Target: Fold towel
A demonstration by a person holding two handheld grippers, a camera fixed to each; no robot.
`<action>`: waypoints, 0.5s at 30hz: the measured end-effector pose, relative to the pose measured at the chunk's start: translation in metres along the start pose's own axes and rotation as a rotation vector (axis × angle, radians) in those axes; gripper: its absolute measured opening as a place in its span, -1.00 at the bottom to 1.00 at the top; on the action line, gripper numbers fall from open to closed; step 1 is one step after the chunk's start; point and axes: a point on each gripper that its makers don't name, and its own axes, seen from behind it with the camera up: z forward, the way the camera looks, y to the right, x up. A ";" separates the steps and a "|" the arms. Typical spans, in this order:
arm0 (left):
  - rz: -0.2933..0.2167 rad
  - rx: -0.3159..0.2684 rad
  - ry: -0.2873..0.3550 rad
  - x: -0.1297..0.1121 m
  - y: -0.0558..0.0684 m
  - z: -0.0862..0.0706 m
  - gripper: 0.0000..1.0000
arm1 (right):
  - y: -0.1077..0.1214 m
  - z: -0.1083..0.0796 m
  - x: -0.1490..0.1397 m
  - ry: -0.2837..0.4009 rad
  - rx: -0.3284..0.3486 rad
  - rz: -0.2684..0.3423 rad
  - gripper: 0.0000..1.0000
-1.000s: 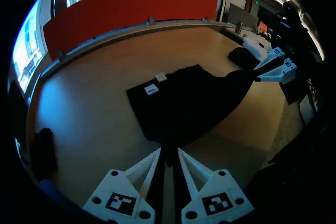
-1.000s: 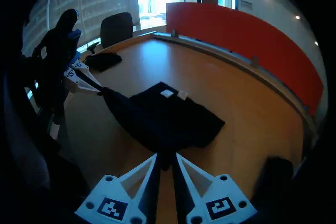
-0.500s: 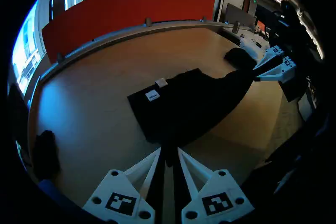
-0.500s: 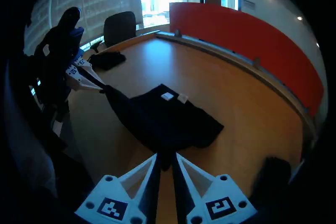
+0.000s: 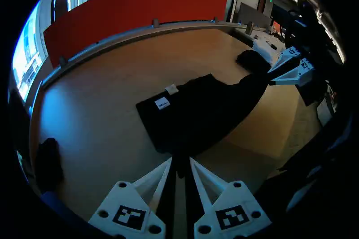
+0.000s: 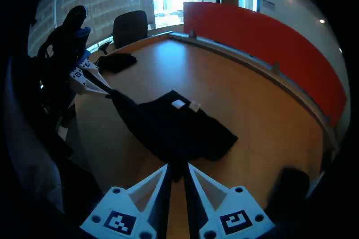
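**Item: towel, dark, part-lifted.** The far portion lies flat on the wooden counter. Two white labels show near its far left corner in the left gripper view. The near edge is raised off the counter and strung between the two claws.

**Left claw.** Bottom centre of the left gripper view. The fingers are drawn close together with dark cloth pinched between them, so it is clenched on one near corner of the towel.

**Right claw.** Bottom centre of the right gripper view. It is likewise clenched on dark cloth at the other near corner. In the left gripper view it appears at the upper right, with the towel's edge running up to its tips.

**Governing relation.** The towel lies straight ahead of each claw. The held edge runs crosswise from claw to claw, and the labelled edge lies opposite it, farther out on the counter. Neither claw looks nearer to that far edge. The fold therefore appears to call for both claws carrying the held edge forward together, level, to meet the far edge.

**Surroundings.**
- A red partition stands along the counter's far rim.
- A dark bundle lies on the counter at the upper left of the right gripper view, apart from the towel.
- A chair stands behind the bundle.
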 end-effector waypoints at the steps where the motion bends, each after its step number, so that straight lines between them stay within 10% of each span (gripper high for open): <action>1: -0.001 0.000 0.000 0.000 0.000 0.000 -0.76 | 0.000 0.000 0.000 0.000 0.000 0.000 -0.65; 15: -0.006 0.007 0.004 0.006 -0.006 0.010 -0.76 | 0.008 0.008 0.001 -0.014 -0.009 0.003 -0.65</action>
